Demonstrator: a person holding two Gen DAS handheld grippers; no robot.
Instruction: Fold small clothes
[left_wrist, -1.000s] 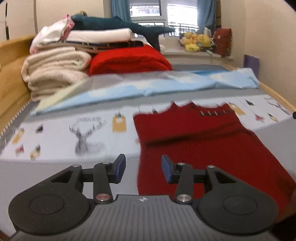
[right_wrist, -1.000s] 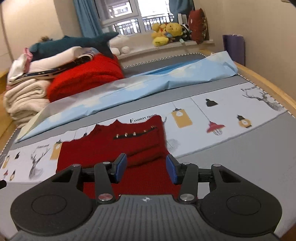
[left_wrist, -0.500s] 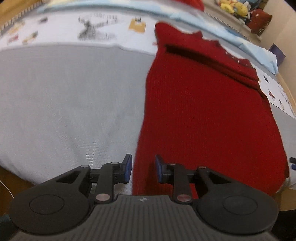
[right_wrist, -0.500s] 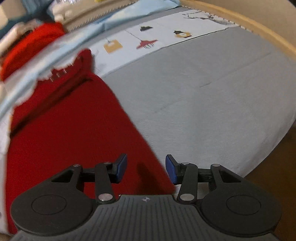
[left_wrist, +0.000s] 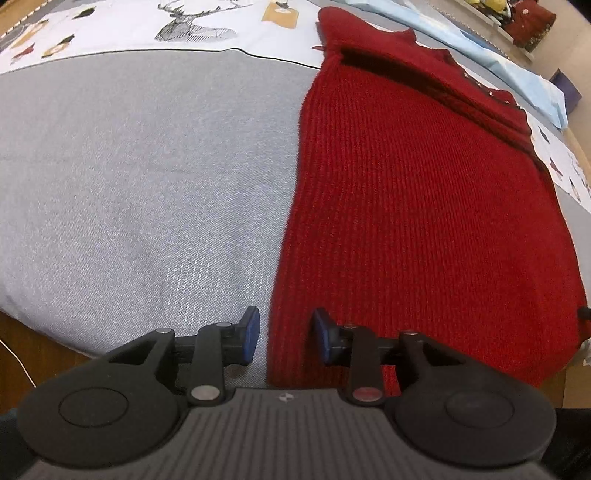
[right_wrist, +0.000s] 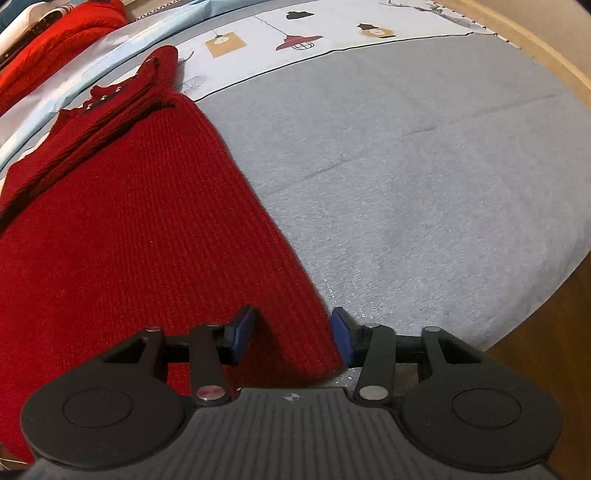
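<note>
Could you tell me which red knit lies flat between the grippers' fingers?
The dark red sweater spread on the grey bedspread; the brighter red one is folded far behind.

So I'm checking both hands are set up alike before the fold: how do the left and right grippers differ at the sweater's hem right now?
The left gripper straddles the red sweater's left bottom corner; the right gripper straddles the right one. The left's jaws look slightly narrower than the right's. On the left, the grey bedcover lies under the left fingertip; on the right, under the right fingertip. Both are open, low at the hem, gripping nothing yet.
</note>
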